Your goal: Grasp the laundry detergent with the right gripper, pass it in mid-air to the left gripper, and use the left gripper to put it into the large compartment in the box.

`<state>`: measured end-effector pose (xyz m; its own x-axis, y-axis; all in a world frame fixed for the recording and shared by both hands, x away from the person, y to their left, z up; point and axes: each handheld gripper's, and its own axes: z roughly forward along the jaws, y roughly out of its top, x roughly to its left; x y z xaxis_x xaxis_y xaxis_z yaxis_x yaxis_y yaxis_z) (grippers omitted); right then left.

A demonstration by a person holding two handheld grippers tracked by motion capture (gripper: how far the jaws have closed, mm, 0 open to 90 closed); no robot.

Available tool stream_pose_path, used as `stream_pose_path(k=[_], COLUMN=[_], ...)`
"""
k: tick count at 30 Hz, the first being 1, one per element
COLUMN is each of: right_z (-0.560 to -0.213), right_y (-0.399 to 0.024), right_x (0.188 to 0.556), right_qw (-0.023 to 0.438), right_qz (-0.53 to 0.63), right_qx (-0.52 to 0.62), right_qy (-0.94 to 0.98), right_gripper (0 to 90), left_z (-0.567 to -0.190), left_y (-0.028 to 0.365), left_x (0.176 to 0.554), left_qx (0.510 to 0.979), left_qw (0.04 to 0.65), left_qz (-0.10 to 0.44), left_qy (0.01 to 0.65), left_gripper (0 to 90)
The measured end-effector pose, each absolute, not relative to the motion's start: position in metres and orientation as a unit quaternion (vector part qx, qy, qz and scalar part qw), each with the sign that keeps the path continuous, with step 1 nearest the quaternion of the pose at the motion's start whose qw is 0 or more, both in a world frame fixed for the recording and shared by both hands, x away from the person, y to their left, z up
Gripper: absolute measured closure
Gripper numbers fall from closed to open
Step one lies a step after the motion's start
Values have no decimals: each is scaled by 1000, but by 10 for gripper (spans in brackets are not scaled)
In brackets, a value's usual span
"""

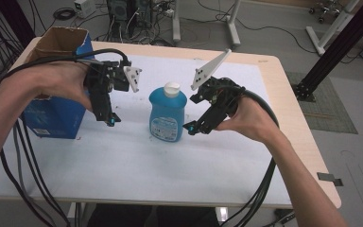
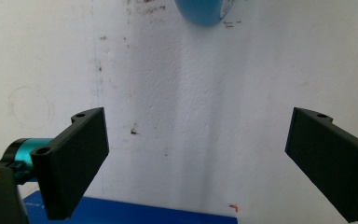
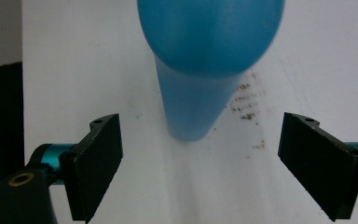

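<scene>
Box point(image 1: 56, 85), blue cardboard with its flaps open, stands at the left edge of the table point(image 1: 283, 94); a strip of blue along the bottom of the left gripper view is probably its near wall, though the crop is too tight to be sure.

Left gripper point(image 1: 109, 118) hangs just right of the box, tips pointing down at the white sheet point(image 1: 123, 161). Jaws stand wide apart with nothing between them. In its own view the pads point(image 2: 72, 163) are flat, matte black rectangles, and the bottle's base sits far up the frame, well apart from them. Judged: this hand is parked out of the way, not reaching.

Bottle point(image 1: 168, 113) stands upright near the sheet's centre, between the two grippers and touching neither. Translucent blue plastic, rounded shoulders, white cap, printed label on the front. Sheet under it is rough-grained and carries brown specks.

Right gripper point(image 1: 194, 127) is tilted in toward the bottle from the right, tips low beside its lower body. Jaws fully spread, empty. In its own view the bottle point(image 3: 205, 56) is centred between them, so the angle looks chosen to line up a side grip.
</scene>
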<state>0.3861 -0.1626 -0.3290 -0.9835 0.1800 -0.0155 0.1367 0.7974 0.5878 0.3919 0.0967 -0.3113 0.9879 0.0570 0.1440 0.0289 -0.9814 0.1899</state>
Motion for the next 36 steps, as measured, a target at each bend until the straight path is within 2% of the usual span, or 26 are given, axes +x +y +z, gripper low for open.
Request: stream_pose_path(k=[12, 21, 36], right_z=[-349, -355, -364], right_y=[-148, -144, -139], right_x=[388, 389, 389], right_qw=[22, 39, 41], right_qz=[341, 372, 390], right_qx=[90, 95, 105], right_qy=[935, 922, 914], right_gripper=[133, 133, 135], left_z=[-308, -307, -306], left_y=[101, 103, 103], left_x=[390, 390, 389], left_qx=[991, 990, 990], left_qw=[104, 106, 103], left_qz=[83, 85, 94], left_qy=[26, 29, 29], left_gripper=[60, 61, 60])
